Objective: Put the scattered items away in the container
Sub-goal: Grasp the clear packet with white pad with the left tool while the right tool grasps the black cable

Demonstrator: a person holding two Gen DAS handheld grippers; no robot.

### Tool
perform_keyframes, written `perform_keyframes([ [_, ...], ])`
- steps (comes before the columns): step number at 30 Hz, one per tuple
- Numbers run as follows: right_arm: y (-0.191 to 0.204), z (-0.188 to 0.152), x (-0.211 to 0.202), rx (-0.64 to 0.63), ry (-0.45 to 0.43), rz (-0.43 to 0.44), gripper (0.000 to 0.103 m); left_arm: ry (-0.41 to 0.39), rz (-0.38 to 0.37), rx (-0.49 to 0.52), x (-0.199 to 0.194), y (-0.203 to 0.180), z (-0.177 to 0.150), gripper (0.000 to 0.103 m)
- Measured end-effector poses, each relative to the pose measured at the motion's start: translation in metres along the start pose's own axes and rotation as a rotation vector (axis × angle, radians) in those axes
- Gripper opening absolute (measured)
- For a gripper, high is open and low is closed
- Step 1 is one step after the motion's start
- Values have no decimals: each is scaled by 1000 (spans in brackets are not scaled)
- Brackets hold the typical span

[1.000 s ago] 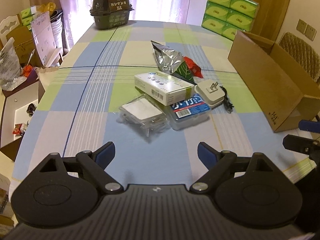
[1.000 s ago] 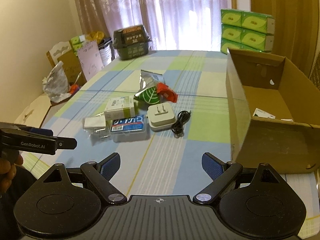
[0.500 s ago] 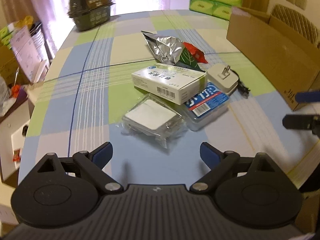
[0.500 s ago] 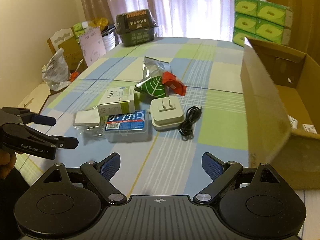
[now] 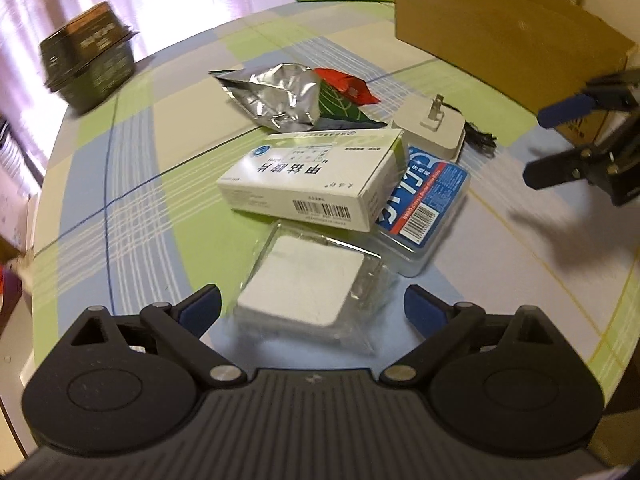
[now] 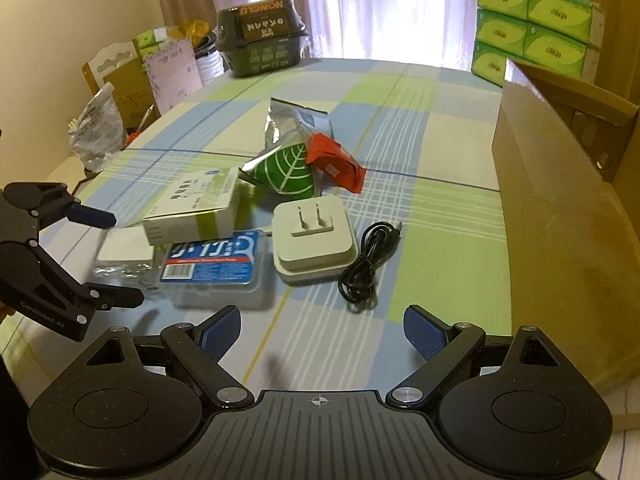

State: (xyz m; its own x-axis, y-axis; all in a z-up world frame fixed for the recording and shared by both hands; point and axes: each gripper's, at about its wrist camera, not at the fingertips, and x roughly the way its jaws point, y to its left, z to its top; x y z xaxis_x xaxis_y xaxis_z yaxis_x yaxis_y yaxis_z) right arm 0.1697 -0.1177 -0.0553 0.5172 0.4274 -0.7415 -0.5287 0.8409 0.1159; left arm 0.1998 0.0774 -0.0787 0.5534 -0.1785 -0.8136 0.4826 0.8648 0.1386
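A clear plastic packet (image 5: 304,284) holding a white square pad lies on the checked tablecloth, between the fingers of my open left gripper (image 5: 312,300), untouched. Behind it rest a white medicine box (image 5: 316,178), a blue-labelled clear case (image 5: 424,208), a white plug adapter (image 6: 312,240), a coiled black cable (image 6: 366,264), a silver foil bag (image 5: 272,94), a green leaf packet (image 6: 284,172) and a red packet (image 6: 336,162). My right gripper (image 6: 322,322) hovers open just short of the adapter and cable. The open cardboard box (image 6: 560,216) stands at the right.
A dark green lidded tub (image 6: 262,38) sits at the table's far end. Stacked green tissue packs (image 6: 532,28) rise behind the cardboard box. Bags and cartons (image 6: 96,136) crowd the floor past the table's left edge. In the right wrist view the left gripper (image 6: 120,258) is at the far left.
My left gripper has moved forward and down until the clear packet lies between its fingers. My right gripper has moved closer to the adapter. Both stay open; no item has moved.
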Motion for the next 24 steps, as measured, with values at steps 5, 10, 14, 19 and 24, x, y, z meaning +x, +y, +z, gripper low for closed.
perform_keyframes([
  [5, -5, 7, 17, -1, 3, -11, 93, 5, -23, 34, 12, 2, 6, 94],
  [10, -15, 16, 34, 24, 2, -58, 93, 14, -43, -42, 18, 7, 8, 77],
  [14, -18, 23, 44, 1, 21, -69, 72, 15, -33, -108, 16, 8, 9, 68],
  [19, -19, 21, 50, -27, 39, -89, 44, 20, -22, -161, 10, 6, 6, 66],
  [24, -18, 14, 37, -24, 56, -82, 25, 35, -4, -216, 1, 0, -1, 65],
])
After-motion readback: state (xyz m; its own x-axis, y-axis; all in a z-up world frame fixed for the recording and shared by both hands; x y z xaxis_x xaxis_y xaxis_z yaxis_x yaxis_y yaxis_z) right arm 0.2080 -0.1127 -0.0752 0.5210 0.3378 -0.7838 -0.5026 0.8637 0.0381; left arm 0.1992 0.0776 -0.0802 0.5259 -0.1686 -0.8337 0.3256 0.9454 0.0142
